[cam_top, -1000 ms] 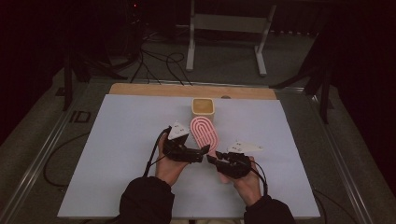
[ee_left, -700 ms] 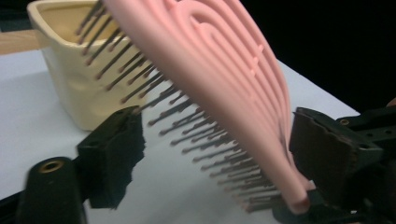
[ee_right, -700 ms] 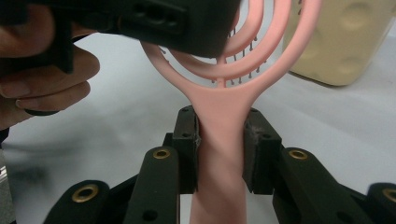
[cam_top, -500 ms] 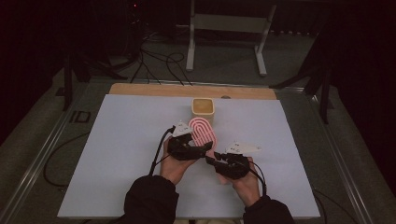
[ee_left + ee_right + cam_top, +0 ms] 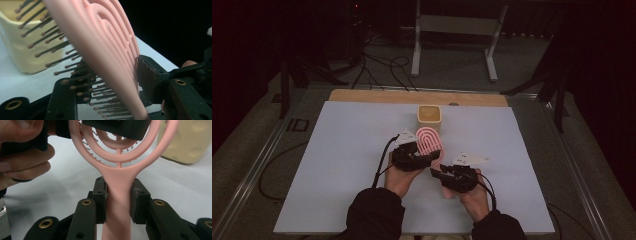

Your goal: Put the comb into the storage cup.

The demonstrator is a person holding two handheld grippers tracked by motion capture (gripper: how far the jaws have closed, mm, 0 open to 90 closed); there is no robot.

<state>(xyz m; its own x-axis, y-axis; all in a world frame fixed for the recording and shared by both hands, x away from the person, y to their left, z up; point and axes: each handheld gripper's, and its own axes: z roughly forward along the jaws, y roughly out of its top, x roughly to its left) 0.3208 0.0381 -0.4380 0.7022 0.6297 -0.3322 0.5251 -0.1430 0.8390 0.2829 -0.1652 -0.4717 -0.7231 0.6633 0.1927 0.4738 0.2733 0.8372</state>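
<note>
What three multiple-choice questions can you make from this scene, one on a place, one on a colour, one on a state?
1. Where does the cream cup stand?
A. just beyond the brush head
B. on the floor
C. in a hand

2. What colour is the hairbrush?
A. blue
B. pink
C. green

3. How does the right gripper stand?
A. wide open, apart from everything
B. shut on the cup
C. shut on the brush handle

Answers: 1 A, the high view shows the cup on the table past the brush head. 2 B, the frame is pink. 3 C, both pads press the handle.
</note>
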